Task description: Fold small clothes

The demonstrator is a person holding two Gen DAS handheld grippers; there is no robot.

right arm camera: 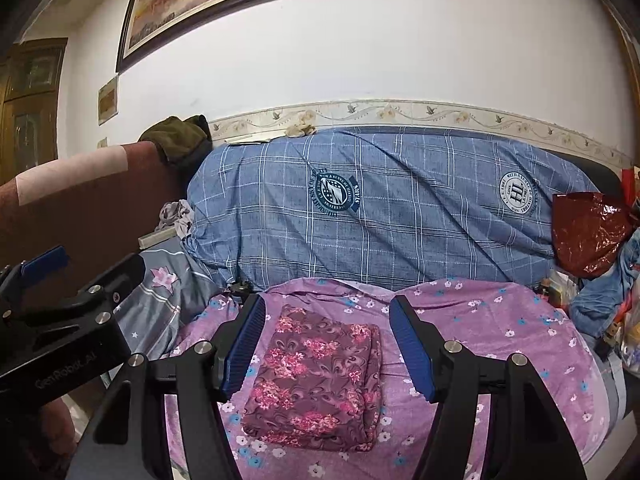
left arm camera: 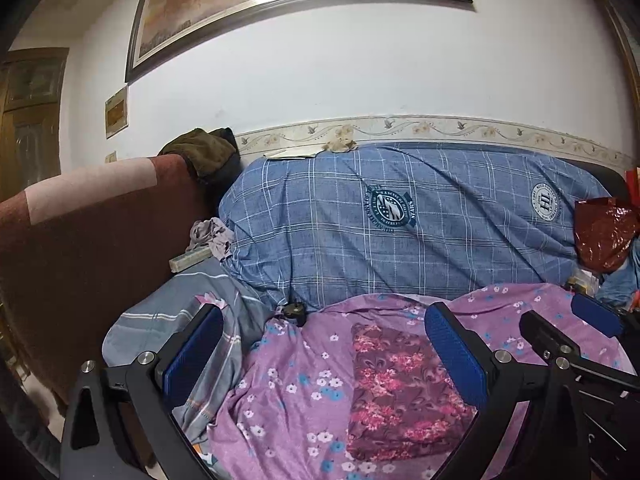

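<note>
Left wrist view: a purple floral bedsheet [left arm camera: 288, 392] covers the bed. A blue plaid quilt [left arm camera: 400, 232] is heaped at twelve o'clock against a white wall bearing a framed painting [left arm camera: 288, 4]. A brown sofa arm [left arm camera: 92, 232] sits at nine o'clock, a red plastic bag [left arm camera: 604, 232] at three. The left gripper [left arm camera: 324, 356] hangs spread wide, holding nothing, above the folded maroon floral cloth [left arm camera: 396, 392], which lies flat at five o'clock.

Right wrist view: the right gripper [right arm camera: 328, 348] is also spread and empty, its blue pads flanking the same folded cloth [right arm camera: 316, 376] at six o'clock on the sheet [right arm camera: 500, 340]. The left gripper's body [right arm camera: 60, 320] crowds nine o'clock. Olive clothing [right arm camera: 176, 140] drapes the sofa arm at eleven.
</note>
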